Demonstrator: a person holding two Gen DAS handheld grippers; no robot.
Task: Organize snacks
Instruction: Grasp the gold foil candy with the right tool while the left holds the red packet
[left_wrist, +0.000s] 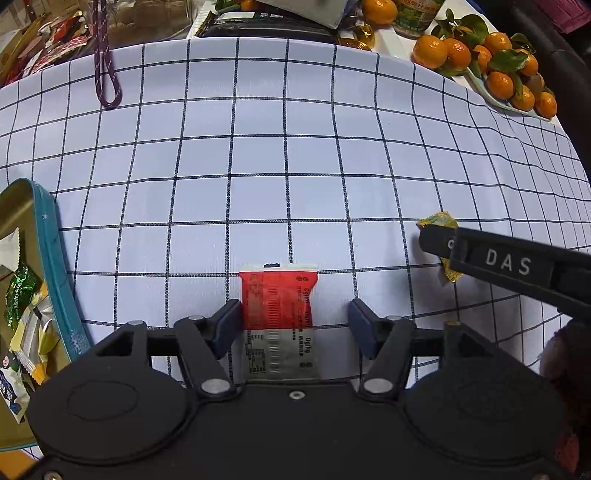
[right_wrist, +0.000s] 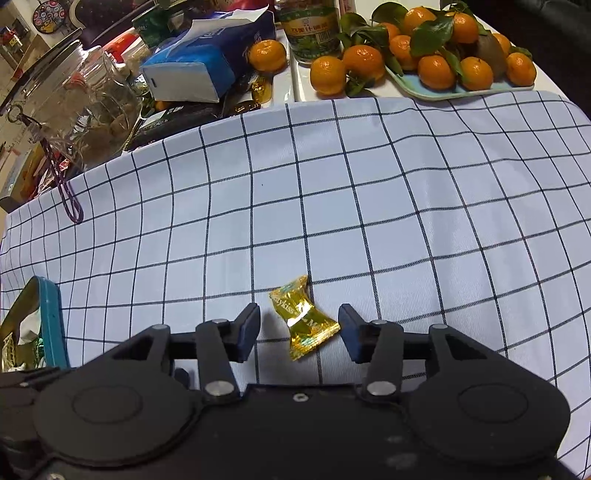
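Two hand-held grippers point steeply down at a table covered by a pale checked cloth (left_wrist: 295, 166). Seen from its own camera, the left gripper (left_wrist: 293, 325) has its jaws spread wide on either side of a red-and-silver snack packet (left_wrist: 279, 321) lying flat on the cloth. The left pad sits at the packet's edge, while the right pad stands clear of it, so nothing is gripped. The right gripper (right_wrist: 299, 330) is also open, though less widely, and straddles a gold-wrapped candy (right_wrist: 303, 319) that rests on the cloth between the jaws with a gap on each side.

At the left edge of both views is a teal-rimmed tin (left_wrist: 48, 236) — its gold interior already holds several wrapped snacks, among them a green wrapper and some white and yellow ones. That suggests the sorting is well under way, with the tin as the likely collection place.

What is left, as far as can be seen, is these two loose pieces: the packet near the tin and the candy well to its right. No other loose snacks show on the cloth itself.

Beyond the cloth lies unrelated clutter — a tray of mandarins (right_wrist: 461, 70) with leaves, a blue tissue pack (right_wrist: 207, 62), a glass jar (right_wrist: 74, 99) and a purple cord (left_wrist: 105, 70).
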